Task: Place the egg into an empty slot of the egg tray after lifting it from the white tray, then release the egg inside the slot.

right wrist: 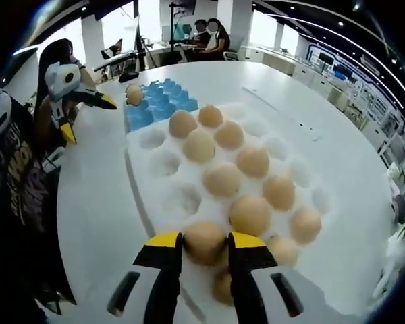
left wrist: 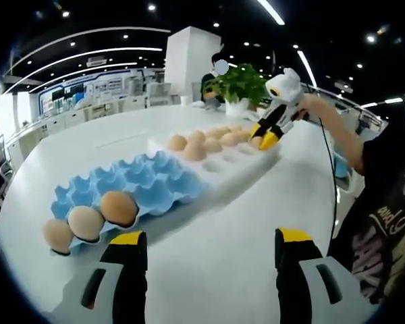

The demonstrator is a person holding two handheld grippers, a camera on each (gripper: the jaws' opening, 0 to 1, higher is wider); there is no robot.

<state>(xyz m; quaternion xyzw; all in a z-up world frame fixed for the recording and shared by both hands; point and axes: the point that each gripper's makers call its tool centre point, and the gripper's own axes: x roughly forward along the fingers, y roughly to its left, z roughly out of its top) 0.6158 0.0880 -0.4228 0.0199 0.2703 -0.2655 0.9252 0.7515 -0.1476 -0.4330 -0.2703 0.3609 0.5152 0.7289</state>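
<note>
Jaws of right gripper (right wrist: 204, 244) clamped on egg (right wrist: 204, 241) at near edge of white tray (right wrist: 143, 177); left gripper (left wrist: 211, 241) jaws apart, holding nothing, near blue egg tray (left wrist: 152, 182) over bare tabletop (left wrist: 236, 202).

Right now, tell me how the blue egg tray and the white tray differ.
The blue egg tray is blue with peaked dividers; the white tray is white with shallow round slots. The blue egg tray holds three eggs along one edge, while the white tray holds about a dozen. The right gripper has its fingers around an egg in the white tray; the blue egg tray is untouched. Both sit on the white table.
</note>
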